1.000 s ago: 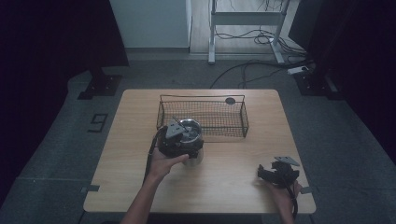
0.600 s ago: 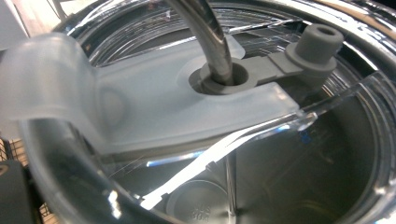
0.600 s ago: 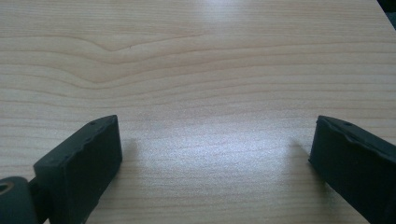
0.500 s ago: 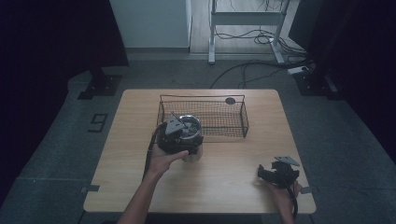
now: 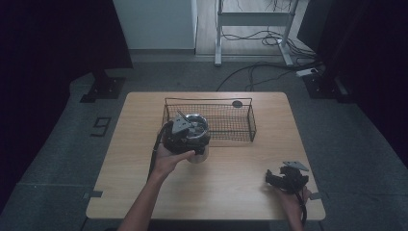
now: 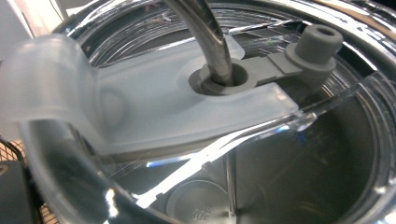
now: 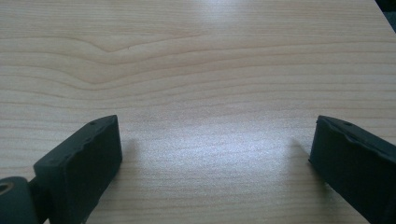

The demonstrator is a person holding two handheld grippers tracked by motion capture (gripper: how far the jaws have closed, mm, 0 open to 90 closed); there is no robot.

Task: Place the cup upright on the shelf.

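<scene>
Just left of the frame's centre in the high view, the left gripper [image 5: 185, 134] sits over a steel tumbler [image 5: 197, 139] standing on the counter [image 5: 231, 178] against the wire basket [image 5: 231, 122]; its grip cannot be told. The right gripper [image 7: 212, 163], at lower right, rests wide open.

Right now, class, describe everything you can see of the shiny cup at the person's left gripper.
The cup is shiny metal and stands upright on the wooden table, just in front of the wire basket. A clear plastic lid with a grey stopper covers it, and a metal straw passes through. The left gripper is right against it.
</scene>
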